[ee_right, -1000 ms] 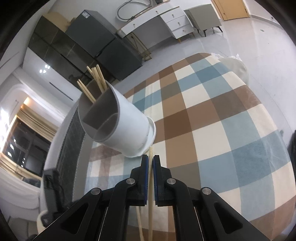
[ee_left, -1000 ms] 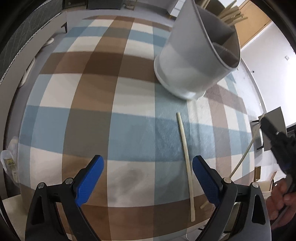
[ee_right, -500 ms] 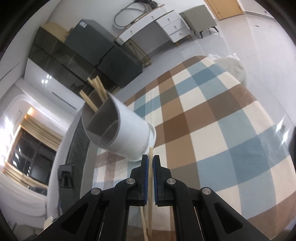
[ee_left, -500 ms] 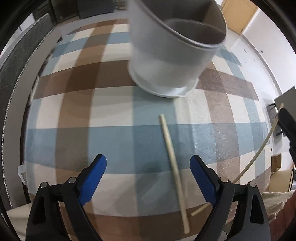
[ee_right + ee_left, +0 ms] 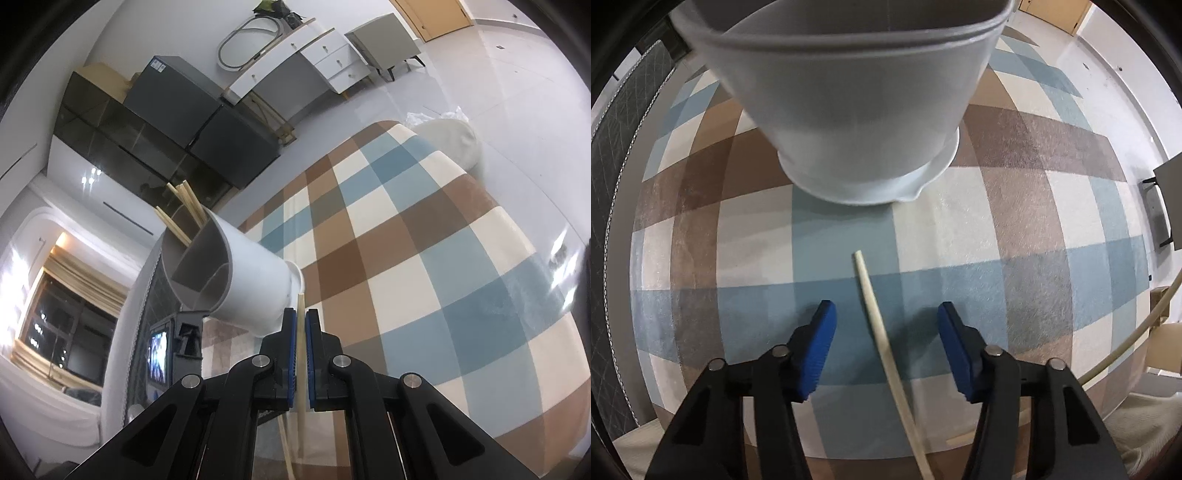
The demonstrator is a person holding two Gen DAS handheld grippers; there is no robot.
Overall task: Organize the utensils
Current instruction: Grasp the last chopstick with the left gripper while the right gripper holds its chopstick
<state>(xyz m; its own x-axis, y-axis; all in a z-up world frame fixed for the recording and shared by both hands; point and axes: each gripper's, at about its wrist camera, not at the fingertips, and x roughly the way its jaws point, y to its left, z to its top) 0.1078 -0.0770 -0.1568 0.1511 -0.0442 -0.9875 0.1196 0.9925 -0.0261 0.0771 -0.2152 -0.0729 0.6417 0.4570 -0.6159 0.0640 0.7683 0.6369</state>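
A pale chopstick (image 5: 875, 325) lies on the checkered tablecloth (image 5: 1015, 236), just in front of the white utensil holder (image 5: 857, 122). My left gripper (image 5: 886, 314) points down over it. Its blue jaws are closing with the chopstick between them, but the pads (image 5: 822, 347) stand clear of it. My right gripper (image 5: 301, 314) is shut on a second chopstick (image 5: 301, 332), whose tip reaches toward the base of the holder (image 5: 251, 280). That held chopstick (image 5: 1134, 336) also shows at the right edge of the left wrist view. Several chopsticks (image 5: 184, 206) stand in the holder's far compartment.
The holder has divided compartments, and the near ones look bare. A black device with a lit screen (image 5: 159, 354) sits left of the holder. A dark mesh chair back (image 5: 613, 155) borders the table's left side. Cabinets and drawers (image 5: 295, 74) stand across the room.
My left gripper has moved toward the holder until the lying chopstick sits between its jaws, and the jaws have narrowed. The right gripper has barely shifted and keeps its chopstick.
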